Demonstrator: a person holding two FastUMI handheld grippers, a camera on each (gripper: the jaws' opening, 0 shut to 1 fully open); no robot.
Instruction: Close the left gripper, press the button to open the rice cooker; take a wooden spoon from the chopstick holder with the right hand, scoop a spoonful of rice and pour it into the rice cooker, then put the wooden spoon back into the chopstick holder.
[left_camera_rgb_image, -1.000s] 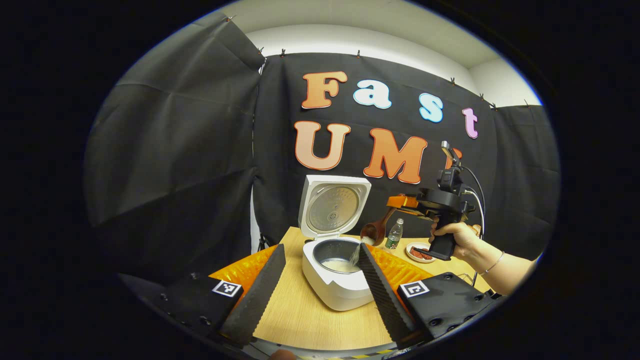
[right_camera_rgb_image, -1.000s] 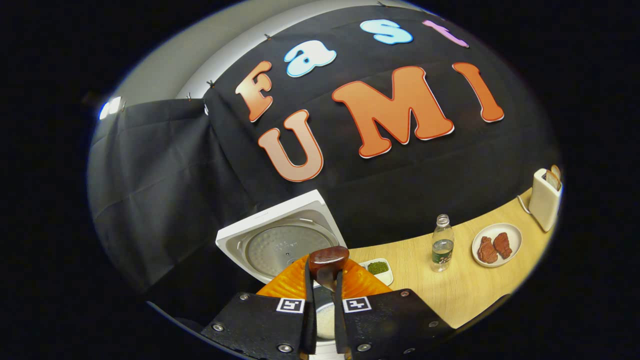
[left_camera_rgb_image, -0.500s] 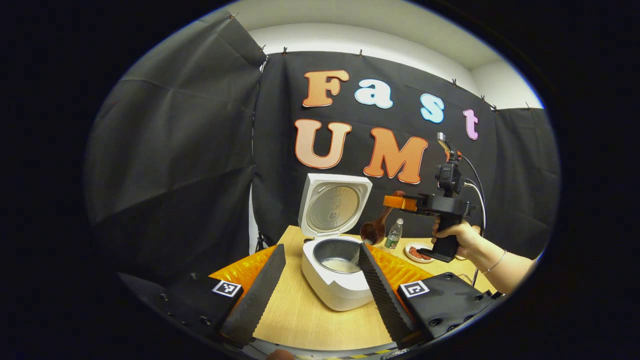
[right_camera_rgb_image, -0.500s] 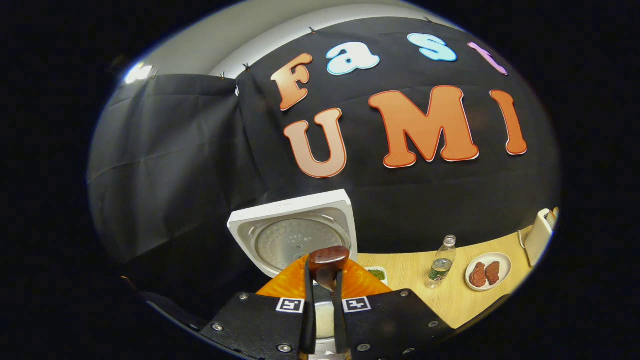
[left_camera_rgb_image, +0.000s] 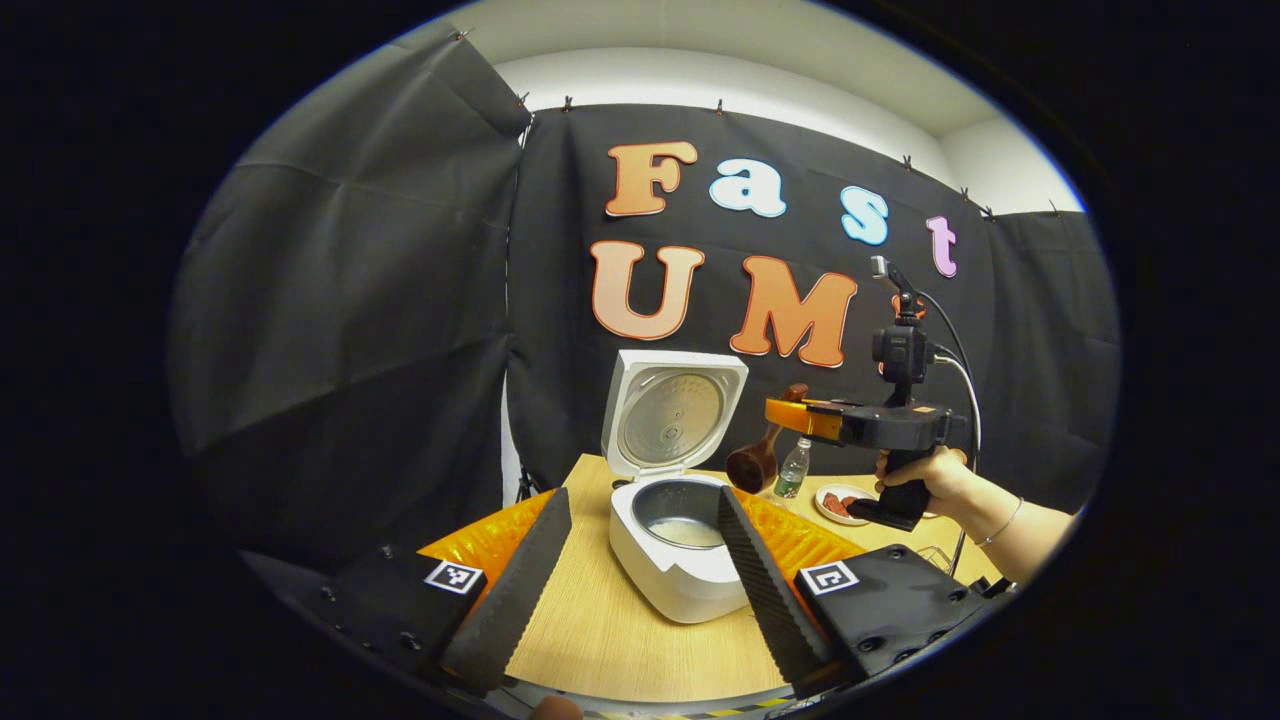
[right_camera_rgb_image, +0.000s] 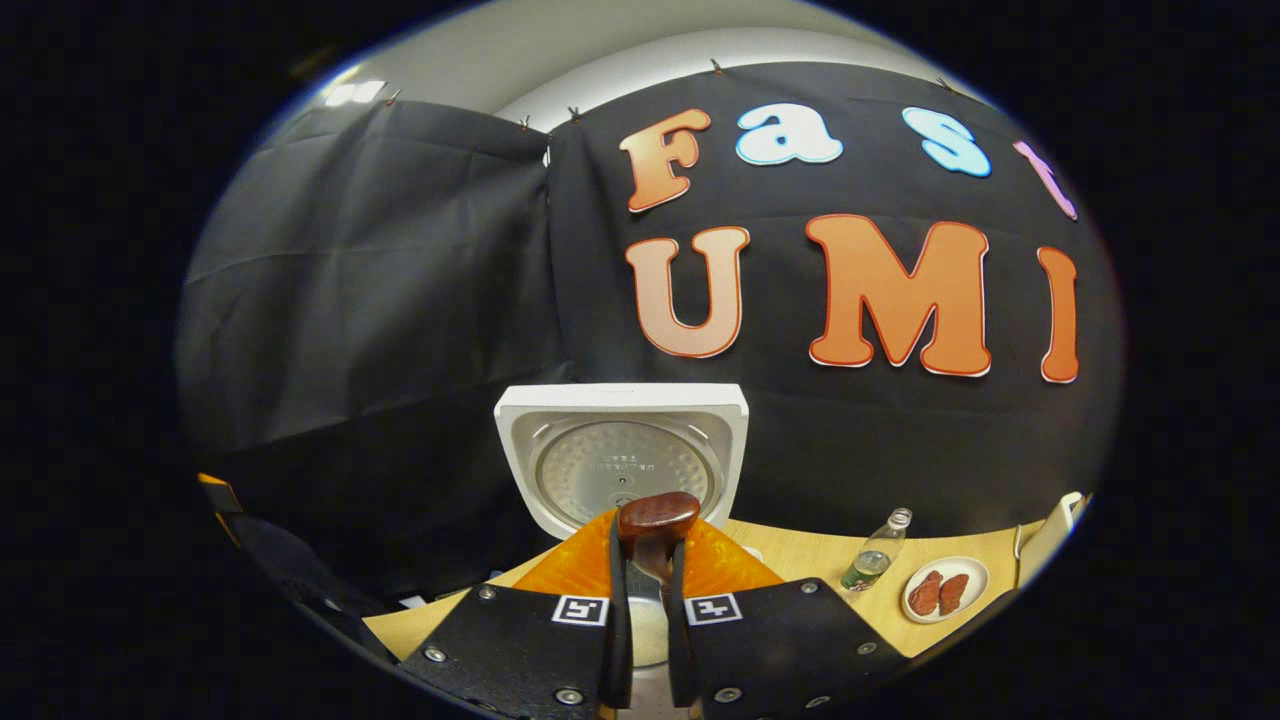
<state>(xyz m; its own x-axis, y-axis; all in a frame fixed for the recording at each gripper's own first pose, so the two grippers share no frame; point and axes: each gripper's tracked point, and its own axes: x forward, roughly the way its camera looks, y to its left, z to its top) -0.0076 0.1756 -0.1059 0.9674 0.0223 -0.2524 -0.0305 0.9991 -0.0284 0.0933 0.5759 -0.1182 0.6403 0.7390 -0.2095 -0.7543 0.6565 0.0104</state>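
Note:
The white rice cooker (left_camera_rgb_image: 672, 578) stands on the wooden table with its lid (left_camera_rgb_image: 676, 413) raised upright; a pale layer of rice (left_camera_rgb_image: 692, 531) lies in the inner pot. My left gripper (left_camera_rgb_image: 640, 500) is open, its fingers spread either side of the cooker and short of it. A hand holds my right gripper (left_camera_rgb_image: 800, 418) above and to the right of the pot, shut on the wooden spoon (left_camera_rgb_image: 756, 462), whose bowl hangs down beside the lid. In the right gripper view, the right gripper (right_camera_rgb_image: 647, 565) clamps the spoon handle (right_camera_rgb_image: 657, 520) in front of the lid (right_camera_rgb_image: 622, 455).
A water bottle (left_camera_rgb_image: 792, 468) and a plate of meat (left_camera_rgb_image: 838, 503) sit behind the cooker to the right; the bottle (right_camera_rgb_image: 873, 558) and the plate (right_camera_rgb_image: 944, 590) also show in the right gripper view. A white holder (right_camera_rgb_image: 1048, 538) stands at the table's far right edge.
Rice was streaming from the spoon into the pot a second ago; the stream has stopped. The right gripper has risen, levelled out and drawn the spoon up and away from the pot.

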